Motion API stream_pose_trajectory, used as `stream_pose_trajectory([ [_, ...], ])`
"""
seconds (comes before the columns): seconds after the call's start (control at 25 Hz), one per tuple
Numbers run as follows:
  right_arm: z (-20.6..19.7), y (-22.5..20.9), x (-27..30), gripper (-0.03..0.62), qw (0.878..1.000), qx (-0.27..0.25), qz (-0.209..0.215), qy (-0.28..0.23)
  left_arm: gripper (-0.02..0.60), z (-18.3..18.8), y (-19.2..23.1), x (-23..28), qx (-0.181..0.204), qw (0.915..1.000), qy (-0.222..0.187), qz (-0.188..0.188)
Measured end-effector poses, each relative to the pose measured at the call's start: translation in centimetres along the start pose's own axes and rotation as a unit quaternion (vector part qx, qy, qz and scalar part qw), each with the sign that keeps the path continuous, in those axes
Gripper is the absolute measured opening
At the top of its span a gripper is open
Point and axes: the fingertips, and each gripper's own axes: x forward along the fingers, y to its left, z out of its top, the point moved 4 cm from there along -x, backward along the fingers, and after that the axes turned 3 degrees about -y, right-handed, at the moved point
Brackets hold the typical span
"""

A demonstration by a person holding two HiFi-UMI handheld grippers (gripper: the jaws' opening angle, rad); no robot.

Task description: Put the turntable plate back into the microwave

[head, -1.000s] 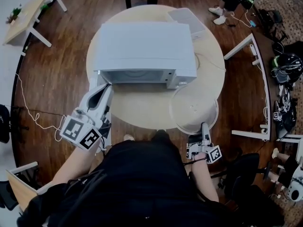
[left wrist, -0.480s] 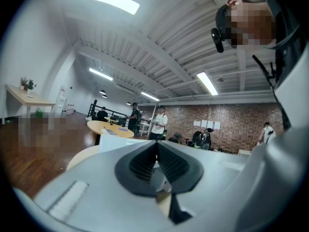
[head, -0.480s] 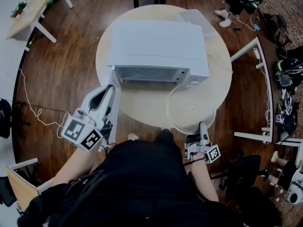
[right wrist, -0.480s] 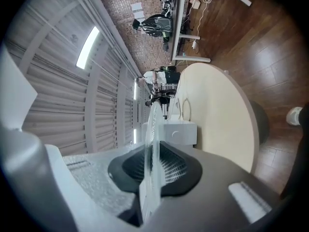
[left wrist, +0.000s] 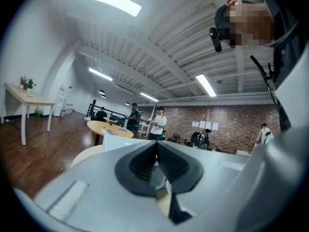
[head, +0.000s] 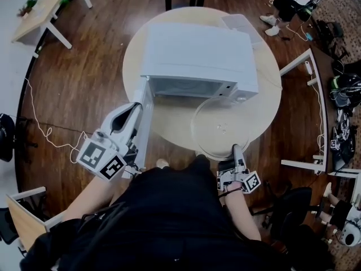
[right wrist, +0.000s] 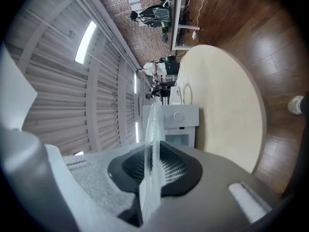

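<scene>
At the left of the head view, the left gripper (head: 136,107) has its jaws pressed together just beside the open door (head: 144,126). Whether it pinches the door edge cannot be confirmed. Centre: the microwave (head: 197,52) stands on the round table (head: 169,130) with its cavity (head: 186,87) exposed. Right of centre: the turntable plate (head: 220,127) is held level in front of the cavity, above the table's near part. The right gripper (head: 236,150) pinches its near rim.

Progress, as judged: door open, plate lifted and presented. Remaining: insert the plate, seat it on the cavity floor, release.

Count: two grippers, one microwave, one door, one plate, one table.
</scene>
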Motion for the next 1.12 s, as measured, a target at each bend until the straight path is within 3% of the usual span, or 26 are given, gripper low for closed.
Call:
stream_pose_trajectory([
  [0.56, -3.9, 1.7, 3.3, 0.041, 0.998, -0.013, 0.017, 0.058, -0.003, 0.1, -0.4, -0.2, 0.009, 0.9992, -0.014, -0.036],
  [0.88, -5.0, 2.1, 6.8, 0.041, 0.994, -0.013, 0.024, 0.107, -0.003, -0.2, -0.2, 0.0, 0.023, 0.9992, -0.015, -0.031],
  [1.12, -4.9, 1.3, 10.4, 0.043, 0.987, -0.023, 0.02, 0.157, -0.005, 0.4, 0.0, 0.0, 0.031, 0.9993, -0.021, -0.007],
])
